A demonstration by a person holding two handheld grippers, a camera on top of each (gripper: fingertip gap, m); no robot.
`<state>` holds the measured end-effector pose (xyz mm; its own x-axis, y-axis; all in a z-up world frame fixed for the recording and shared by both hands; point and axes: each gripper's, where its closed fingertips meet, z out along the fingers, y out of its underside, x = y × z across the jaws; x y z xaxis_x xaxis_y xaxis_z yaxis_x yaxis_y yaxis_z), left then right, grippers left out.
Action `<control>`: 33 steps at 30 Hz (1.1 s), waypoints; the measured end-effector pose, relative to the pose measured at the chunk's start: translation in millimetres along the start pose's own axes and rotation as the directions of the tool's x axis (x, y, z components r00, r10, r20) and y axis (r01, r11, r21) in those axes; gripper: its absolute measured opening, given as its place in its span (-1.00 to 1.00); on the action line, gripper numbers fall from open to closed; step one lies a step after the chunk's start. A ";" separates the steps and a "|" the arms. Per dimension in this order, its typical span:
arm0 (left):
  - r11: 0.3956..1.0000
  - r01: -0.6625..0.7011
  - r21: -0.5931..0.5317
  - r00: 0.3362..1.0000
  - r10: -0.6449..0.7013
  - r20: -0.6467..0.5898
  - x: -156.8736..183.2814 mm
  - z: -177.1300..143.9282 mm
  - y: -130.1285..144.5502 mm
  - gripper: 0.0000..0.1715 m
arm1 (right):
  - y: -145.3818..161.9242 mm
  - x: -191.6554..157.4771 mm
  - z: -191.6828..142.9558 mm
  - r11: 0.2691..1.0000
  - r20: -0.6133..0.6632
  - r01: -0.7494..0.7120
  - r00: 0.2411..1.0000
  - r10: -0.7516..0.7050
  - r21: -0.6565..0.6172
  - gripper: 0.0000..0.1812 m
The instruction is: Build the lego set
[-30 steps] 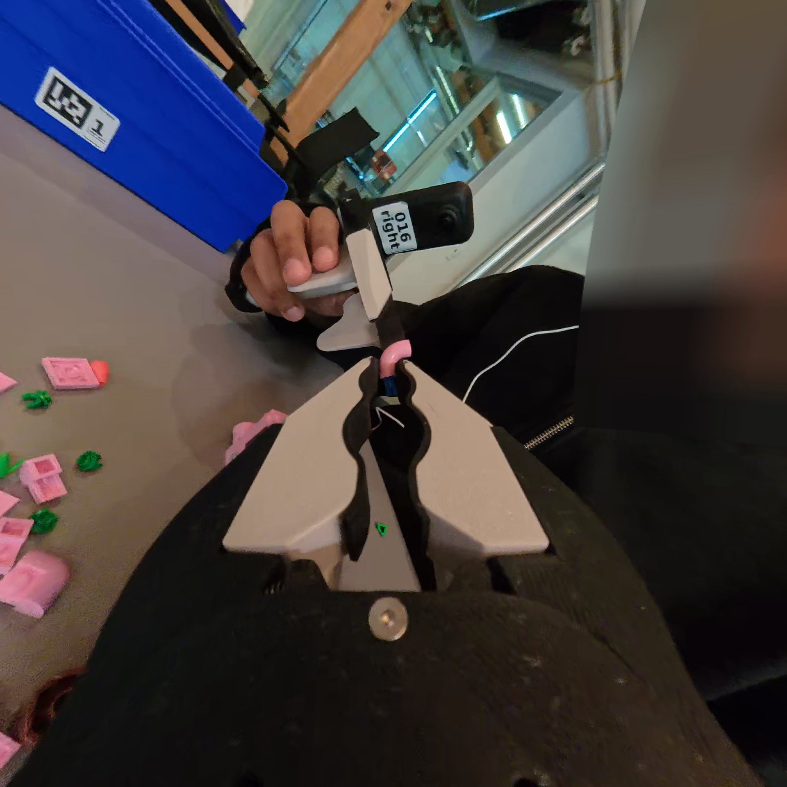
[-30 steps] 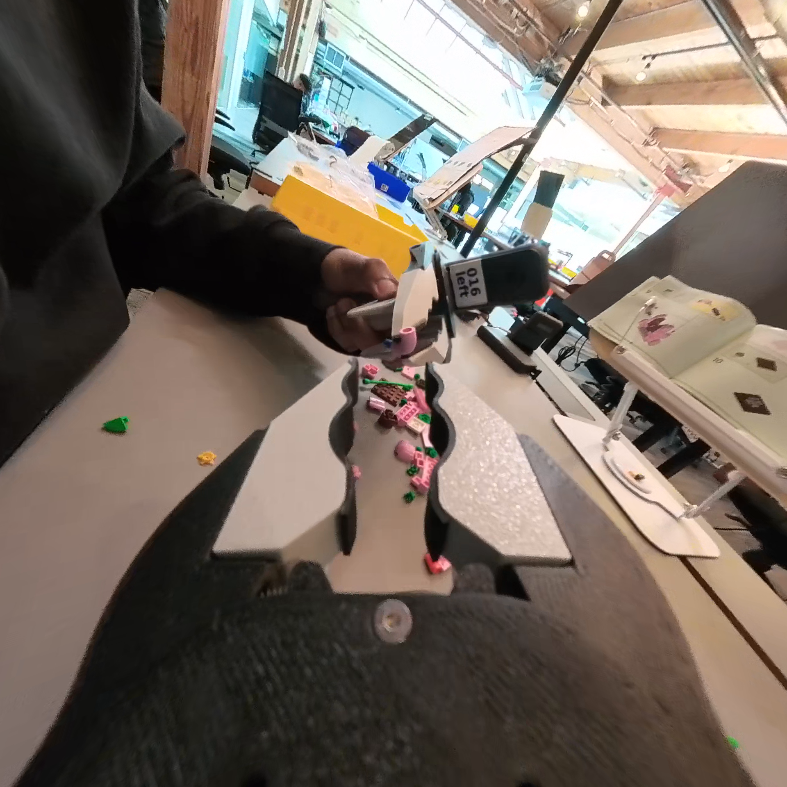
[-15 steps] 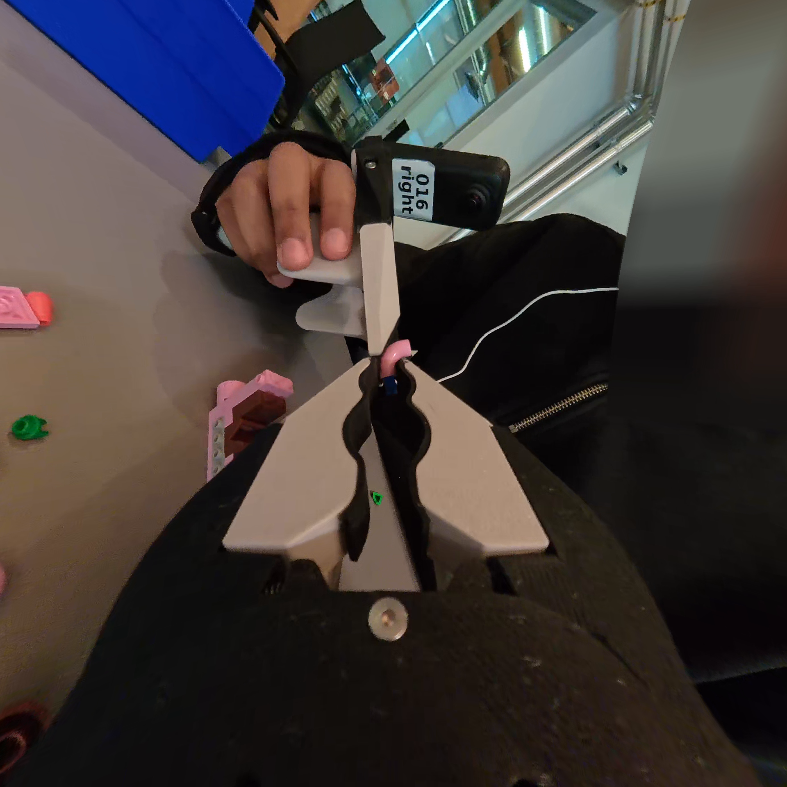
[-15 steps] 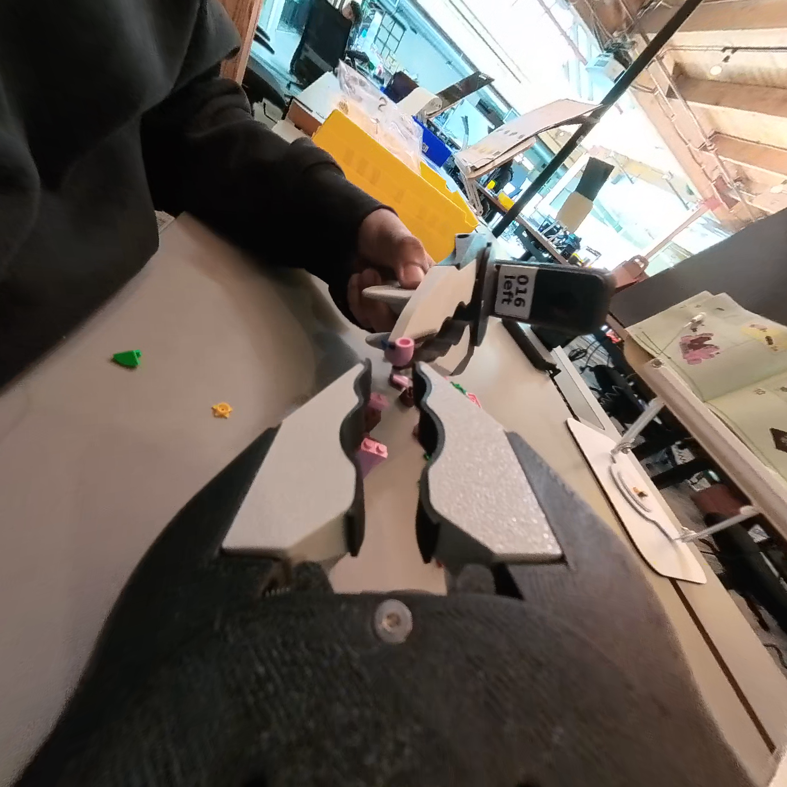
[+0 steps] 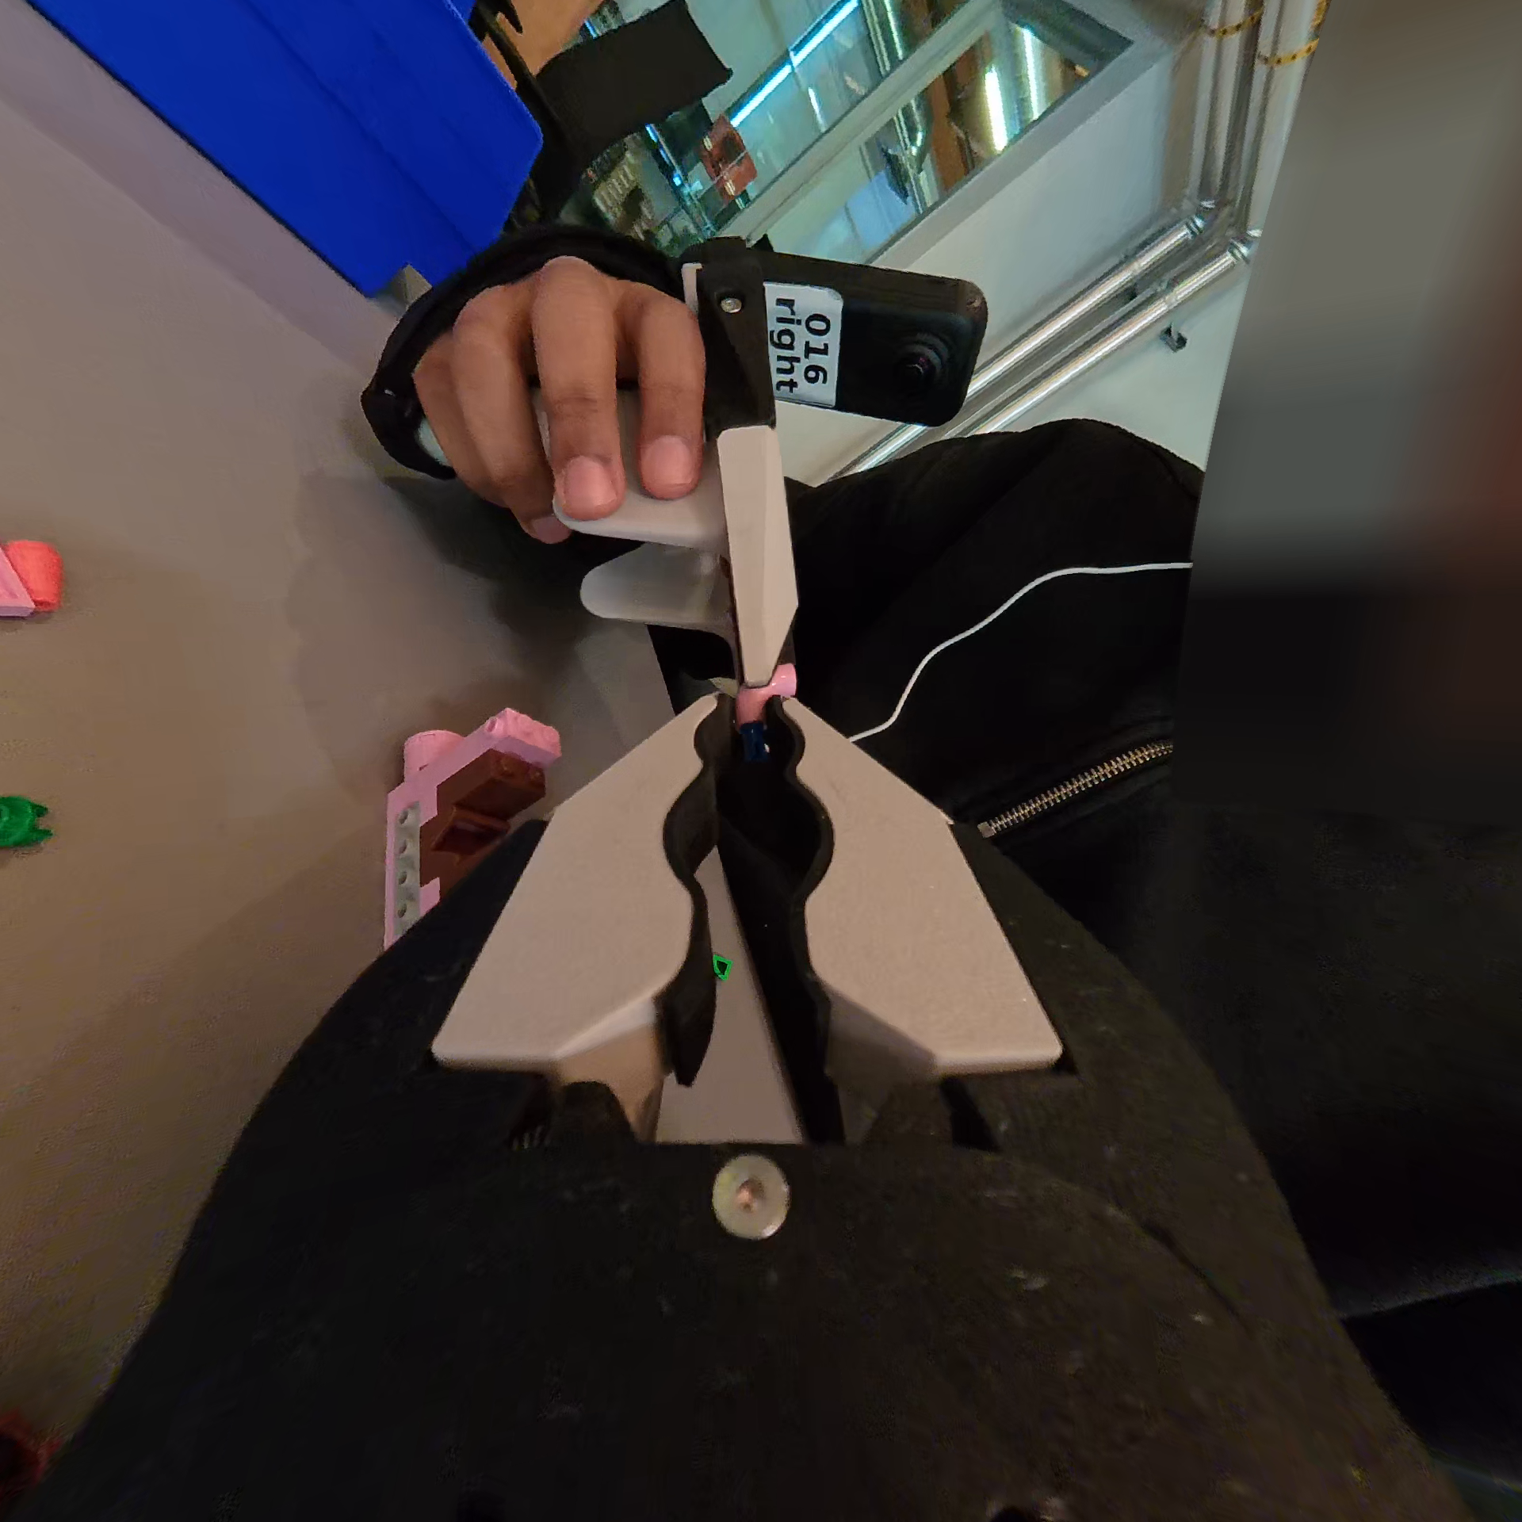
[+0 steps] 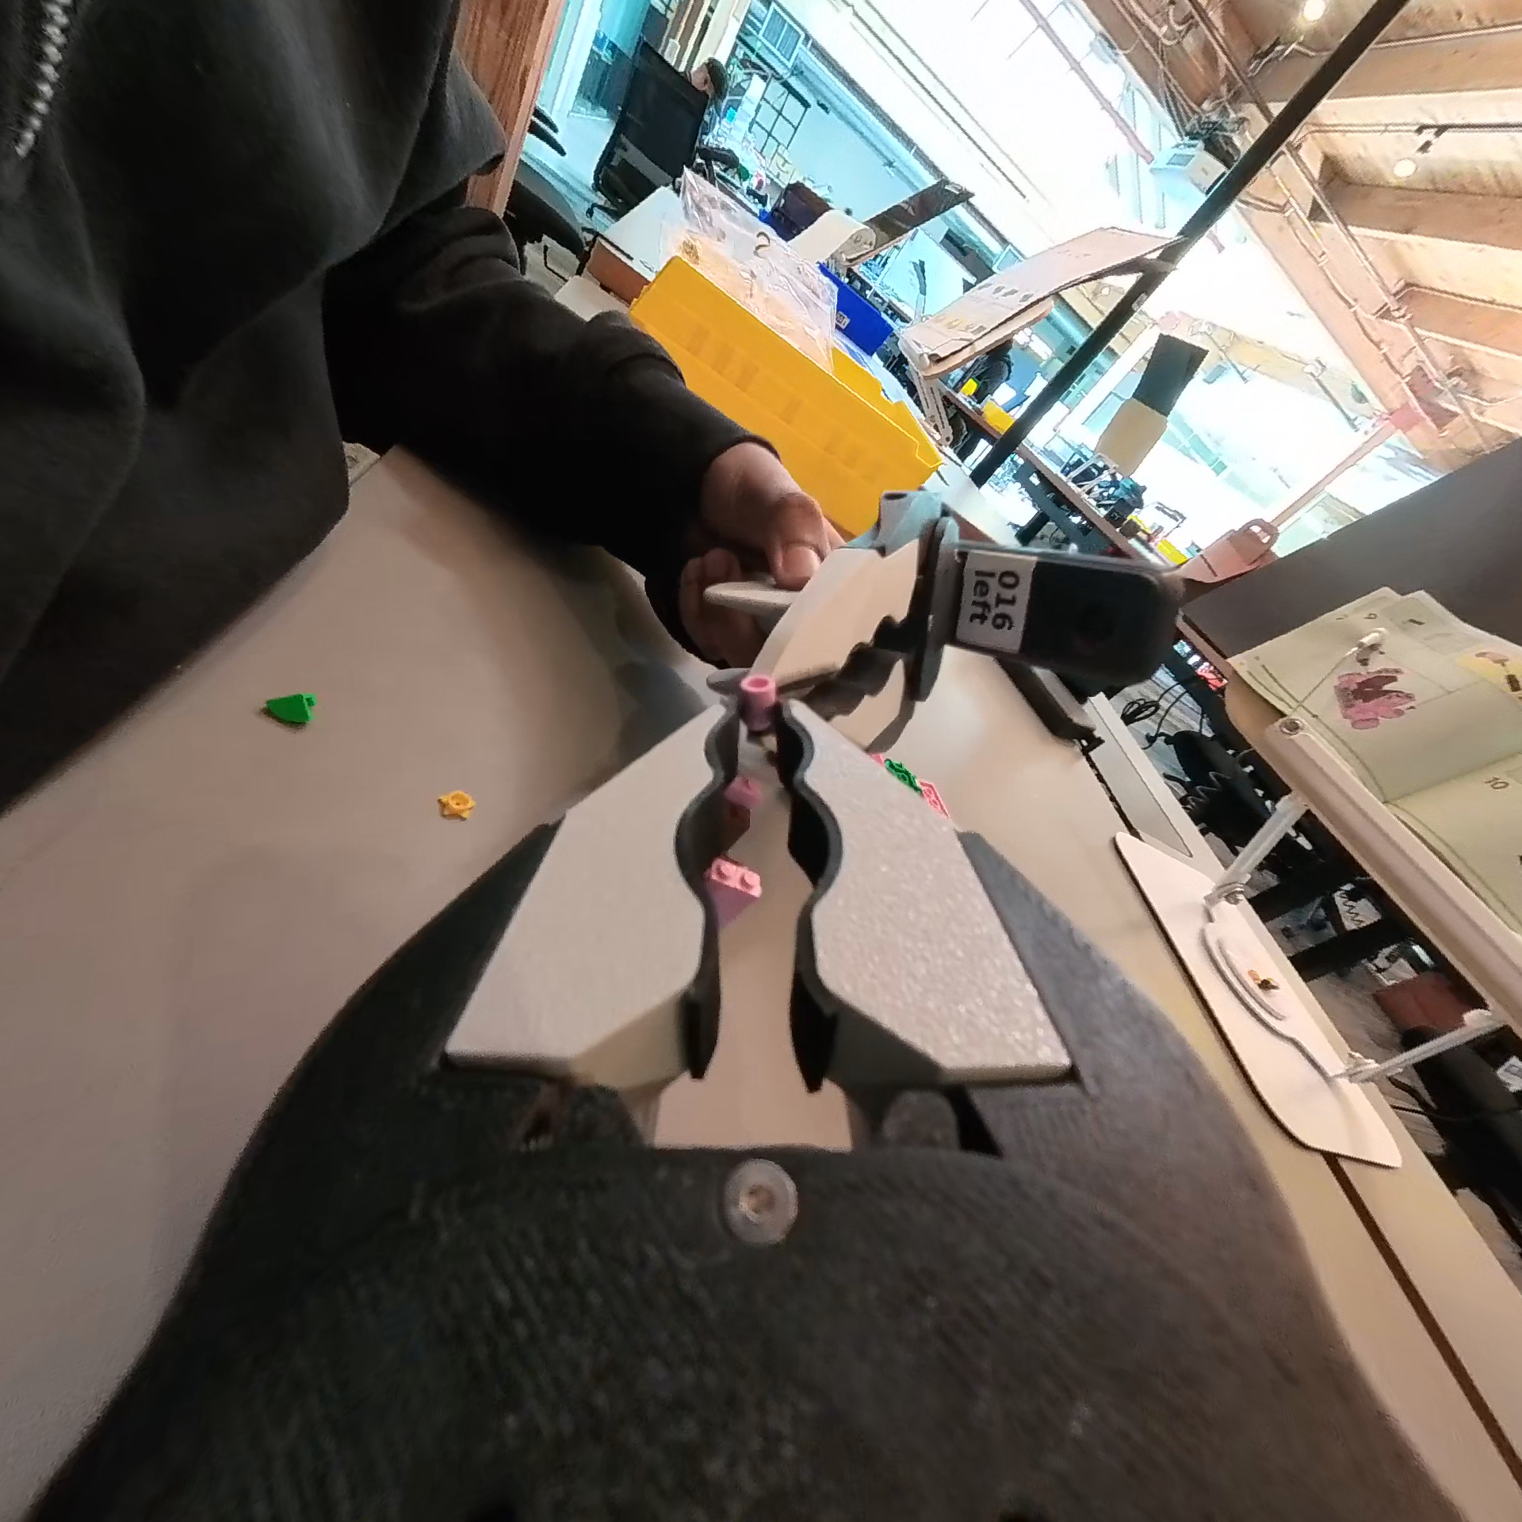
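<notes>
Left hand-held gripper (image 5: 753, 716) grasps a pink round piece (image 5: 756, 700) on a blue pin (image 5: 753, 739); right hand-held gripper (image 6: 756, 729), half open a second ago, now clenches it at 12 o'clock, beginning handover or joining.

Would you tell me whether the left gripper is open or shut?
Shut: the left gripper pinches a small dark blue pin joined to the pink piece.

Two close wrist cameras face each other, sharing the pink piece (image 5: 756, 702) between tools.
</notes>
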<state>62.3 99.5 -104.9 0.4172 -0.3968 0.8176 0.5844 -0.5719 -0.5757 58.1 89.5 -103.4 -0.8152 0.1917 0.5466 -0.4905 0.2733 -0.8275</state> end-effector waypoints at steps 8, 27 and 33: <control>0.992 -0.115 0.043 0.992 0.113 0.055 1.0 -4.6 -8.6 -0.71 | 6.2 5.0 -5.4 0.997 0.010 -0.013 1.000 0.014 -0.073 -0.94; 0.807 -0.335 -0.486 0.620 0.577 0.531 -82.9 -7.3 26.9 -0.56 | 74.7 12.0 -28.7 0.735 -0.031 -0.598 0.782 0.622 -0.319 -0.94; 0.795 -0.326 -0.511 0.629 0.586 0.511 -88.0 -1.7 33.0 -0.77 | 67.9 -2.7 -22.8 0.580 0.015 -0.742 0.611 0.791 -0.337 -0.94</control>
<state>43.7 114.3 -195.9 0.9605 -0.2180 0.1731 -0.0272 -0.6925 -0.7209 34.1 129.0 -158.1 -0.8911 0.3195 -0.3223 0.4241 0.3334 -0.8420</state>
